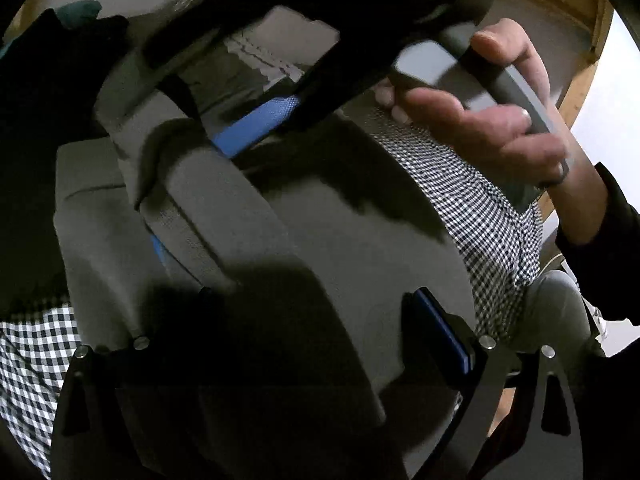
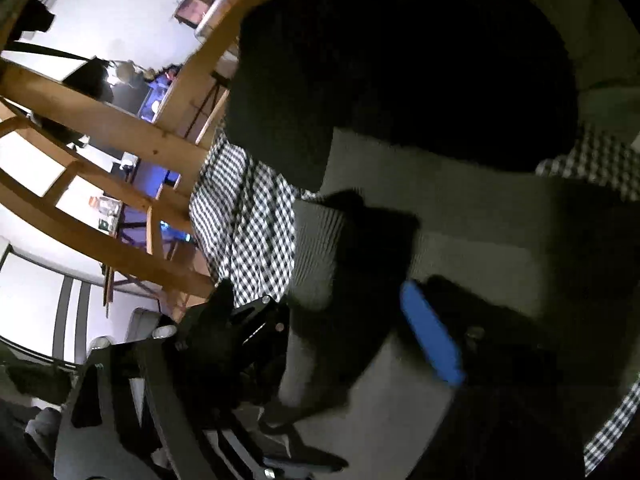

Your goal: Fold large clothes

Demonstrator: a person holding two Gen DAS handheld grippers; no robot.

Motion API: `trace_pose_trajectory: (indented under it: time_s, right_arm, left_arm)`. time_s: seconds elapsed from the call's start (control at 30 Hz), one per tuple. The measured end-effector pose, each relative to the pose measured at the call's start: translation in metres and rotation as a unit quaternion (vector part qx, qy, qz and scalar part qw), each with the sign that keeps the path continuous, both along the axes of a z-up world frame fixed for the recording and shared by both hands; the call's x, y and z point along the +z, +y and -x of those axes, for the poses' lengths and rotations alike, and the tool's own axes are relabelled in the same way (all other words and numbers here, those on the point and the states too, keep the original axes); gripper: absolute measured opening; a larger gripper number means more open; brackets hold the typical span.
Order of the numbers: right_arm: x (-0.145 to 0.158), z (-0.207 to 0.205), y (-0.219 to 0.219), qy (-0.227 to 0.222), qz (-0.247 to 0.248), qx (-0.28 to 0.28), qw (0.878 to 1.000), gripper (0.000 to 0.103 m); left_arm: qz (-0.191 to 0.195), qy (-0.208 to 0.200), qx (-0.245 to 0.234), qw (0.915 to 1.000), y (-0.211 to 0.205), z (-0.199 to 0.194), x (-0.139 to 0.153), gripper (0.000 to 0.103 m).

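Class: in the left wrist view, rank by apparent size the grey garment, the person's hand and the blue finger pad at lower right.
1. grey garment
2. hand
3. blue finger pad

- Premises: an indoor room with a domestic look; it may equally be a staged recording space, and this cannot be settled.
- A checked cloth (image 2: 248,216) covers the work surface, with a grey garment (image 1: 320,240) spread on it.
- A bare wooden frame (image 2: 120,136) of beams and rails stands alongside.
- White walls (image 2: 120,12) lie behind.
- Blue-lit screens or equipment (image 2: 160,96) sit beyond the frame, too small to identify.
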State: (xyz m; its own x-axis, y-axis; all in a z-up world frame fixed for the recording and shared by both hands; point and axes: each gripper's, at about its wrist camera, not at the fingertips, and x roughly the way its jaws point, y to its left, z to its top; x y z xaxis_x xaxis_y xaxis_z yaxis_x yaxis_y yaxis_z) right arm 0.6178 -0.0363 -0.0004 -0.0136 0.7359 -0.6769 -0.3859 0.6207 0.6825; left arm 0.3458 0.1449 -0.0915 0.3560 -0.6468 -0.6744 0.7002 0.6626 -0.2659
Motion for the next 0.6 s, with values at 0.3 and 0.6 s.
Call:
trace_pose_trajectory:
  time_s: [0.3,0.6]
  right_arm:
    - [0.007,-0.01,0.004,-0.041,-0.03,-0.034,0.998,0.014]
    - [-0.009,-0.059,0.07,0.01,0.031,-0.019,0.999,0.014]
  left_arm:
    - [-0.018,-0.016,0.039,0.9989,0.004,0.001,0.01,0.095]
    - [0.077,-0.028,0.167,0.9826,0.063,0.008,0.043,0.095]
